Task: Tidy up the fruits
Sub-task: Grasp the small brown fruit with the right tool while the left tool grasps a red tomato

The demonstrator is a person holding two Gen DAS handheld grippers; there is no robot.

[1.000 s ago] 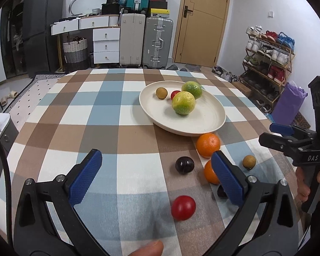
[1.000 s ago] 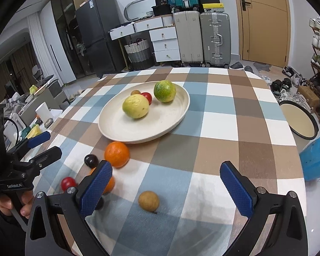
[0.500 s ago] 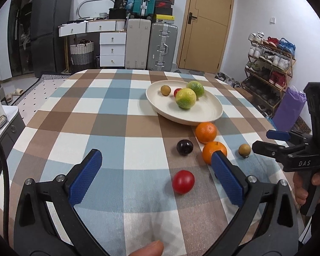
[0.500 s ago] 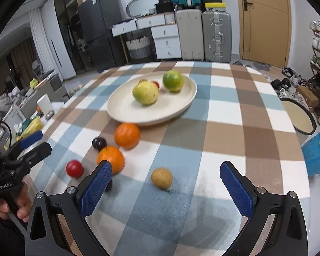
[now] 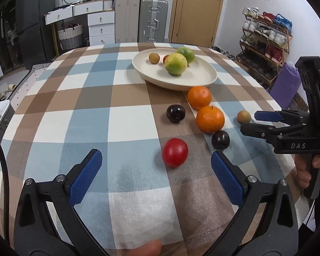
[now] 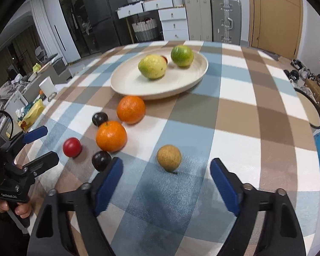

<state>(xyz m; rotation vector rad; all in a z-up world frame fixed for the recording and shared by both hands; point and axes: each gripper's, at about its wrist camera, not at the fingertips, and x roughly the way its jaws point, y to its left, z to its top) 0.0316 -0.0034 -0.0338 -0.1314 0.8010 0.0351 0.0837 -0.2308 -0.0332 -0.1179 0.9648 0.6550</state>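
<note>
Left wrist view shows the left gripper point(image 5: 154, 168) with its jaws spread wide and holding nothing, low over the checked surface point(image 5: 79, 106). A red fruit point(image 5: 175, 152) lies just ahead of the opening, closer to the right pad, untouched. From the red fruit, a dark plum point(image 5: 220, 140) sits at about two o'clock, near the right pad's tip, and a second dark plum point(image 5: 175, 113) sits at twelve o'clock. Two oranges lie close together: the nearer orange point(image 5: 210, 119) at one o'clock from the red fruit, the farther orange point(image 5: 199, 97) just beyond it, beside the rim of the cream plate point(image 5: 202, 79). On the plate rest a yellow-green citrus point(image 5: 175, 64), a green citrus point(image 5: 185, 53) behind it, a small brown fruit point(image 5: 154, 58) at ten o'clock from the yellow-green one, and a sliver of something red between them. A small tan fruit point(image 5: 243, 117) lies at three o'clock from the nearer orange.

Right wrist view shows the right gripper point(image 6: 166, 179) with jaws that have just been closing yet remain apart and released. The tan fruit point(image 6: 169, 157) lies just ahead of the gap, roughly centred between the two pads, touching neither. The nearer plum point(image 6: 101, 160) sits just beside the left pad's tip. A person's hand point(image 5: 317, 168) grips the right gripper's handle at the left wrist view's right edge.
</note>
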